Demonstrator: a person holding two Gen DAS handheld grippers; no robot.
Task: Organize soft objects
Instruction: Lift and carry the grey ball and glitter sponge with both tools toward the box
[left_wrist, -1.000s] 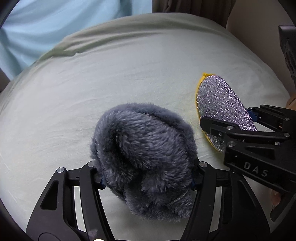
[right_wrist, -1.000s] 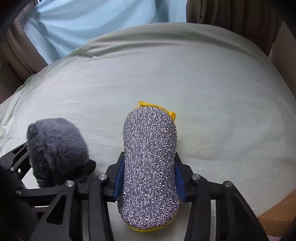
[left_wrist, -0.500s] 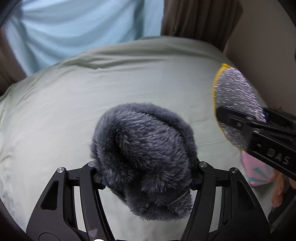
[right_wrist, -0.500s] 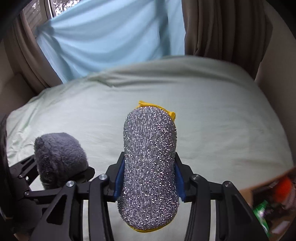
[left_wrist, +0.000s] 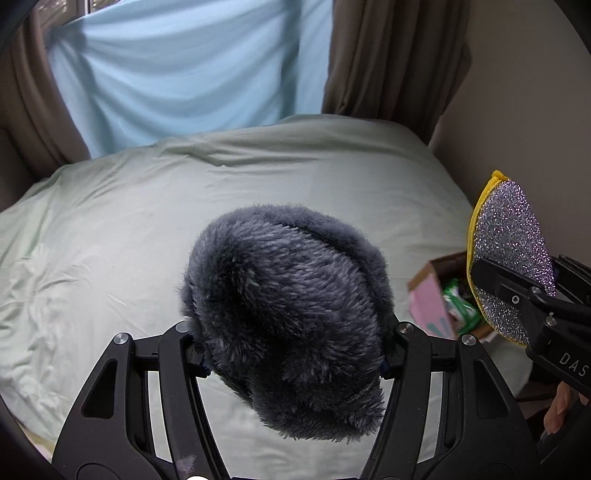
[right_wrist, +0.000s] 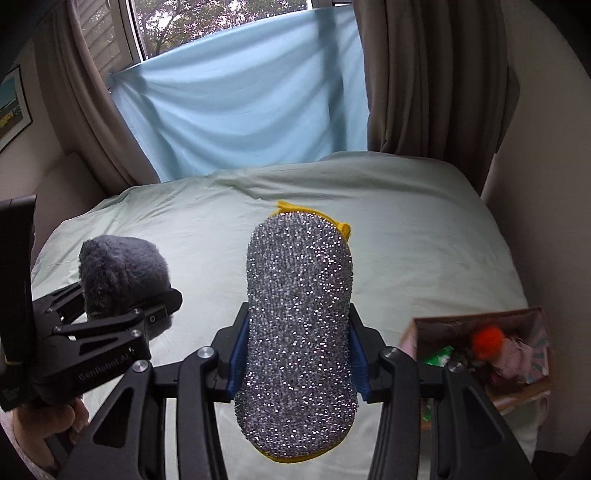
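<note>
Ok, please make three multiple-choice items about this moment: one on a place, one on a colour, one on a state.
1. Where is the cardboard box?
A. beside the bed's right edge
B. on the pillow
C. under the window

2. What colour is the scrubbing sponge's edge?
A. red
B. yellow
C. white

3. How is the fluffy grey plush?
A. lying on the sheet
B. inside the box
C. clamped in the left gripper

Key: 1 A, box sits off the mattress edge; 2 B, yellow rim shows; 3 C, fingers press both sides.

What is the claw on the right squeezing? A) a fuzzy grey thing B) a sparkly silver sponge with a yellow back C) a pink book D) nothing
B: the right gripper has its blue pads pressed on both sides of the sparkly silver sponge.
</note>
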